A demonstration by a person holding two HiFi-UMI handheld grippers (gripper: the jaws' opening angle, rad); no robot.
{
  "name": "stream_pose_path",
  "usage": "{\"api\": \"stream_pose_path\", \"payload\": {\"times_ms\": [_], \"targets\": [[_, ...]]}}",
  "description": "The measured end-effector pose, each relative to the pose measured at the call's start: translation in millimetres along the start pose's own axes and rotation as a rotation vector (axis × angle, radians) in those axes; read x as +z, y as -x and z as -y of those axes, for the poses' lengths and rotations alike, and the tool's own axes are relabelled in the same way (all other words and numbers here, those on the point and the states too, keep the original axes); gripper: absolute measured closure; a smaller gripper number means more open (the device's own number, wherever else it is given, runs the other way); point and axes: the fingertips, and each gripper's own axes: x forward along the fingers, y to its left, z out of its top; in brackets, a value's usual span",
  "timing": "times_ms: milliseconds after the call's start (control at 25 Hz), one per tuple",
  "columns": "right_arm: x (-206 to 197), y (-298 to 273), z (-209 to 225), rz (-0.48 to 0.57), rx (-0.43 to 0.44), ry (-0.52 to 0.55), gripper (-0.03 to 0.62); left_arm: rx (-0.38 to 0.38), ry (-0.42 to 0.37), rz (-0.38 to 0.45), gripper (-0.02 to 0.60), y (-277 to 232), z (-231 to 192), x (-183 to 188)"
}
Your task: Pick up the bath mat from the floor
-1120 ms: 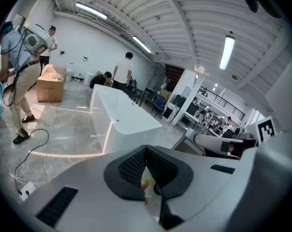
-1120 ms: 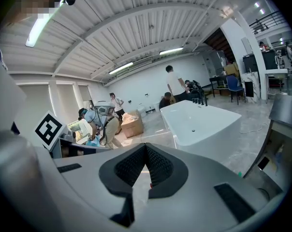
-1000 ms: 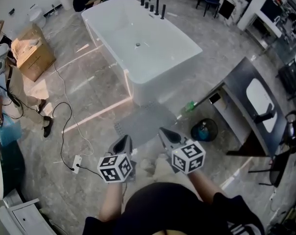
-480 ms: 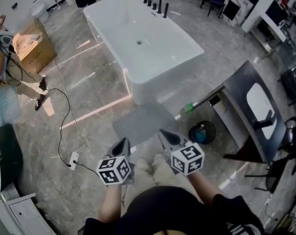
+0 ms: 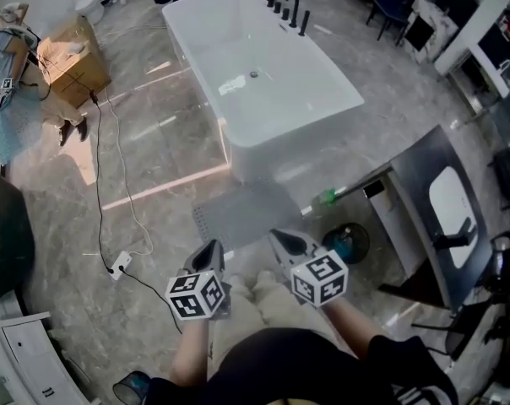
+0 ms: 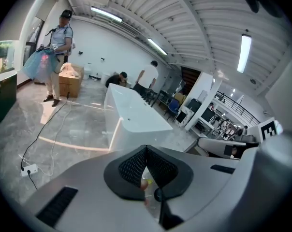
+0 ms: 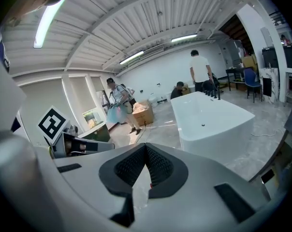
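Bright overhead strip lights; glossy floor glare; fisheye-warped edges.

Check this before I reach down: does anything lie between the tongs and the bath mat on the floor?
Nothing visible does. The bath mat lies flat just ahead of the left tongs and the right tongs, both shut. The green object and the power strip lie off to the sides.
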Motion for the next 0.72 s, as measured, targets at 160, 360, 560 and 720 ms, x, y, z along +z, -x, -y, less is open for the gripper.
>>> {"api": "stream_pose_path", "payload": {"times_ms": [160, 360, 560, 720], "targets": [[-6, -7, 3, -0.033, 0.043, 0.035, 0.582, 0.031, 0.025, 0.008, 0.581, -4, -1, -8], [-16, -16, 8, -0.046, 0.061, 0.035, 0.582, 0.055, 0.053, -0.007, 0.581, -11, -7, -25], [-38, -28, 12, -0.066, 0.051, 0.01, 0.582, 0.059, 0.076, -0.021, 0.581, -21, -21, -44], [-71, -48, 17, -0.09, 0.037, -0.011, 0.582, 0.055, 0.088, -0.015, 0.581, -29, -41, -59]]}}
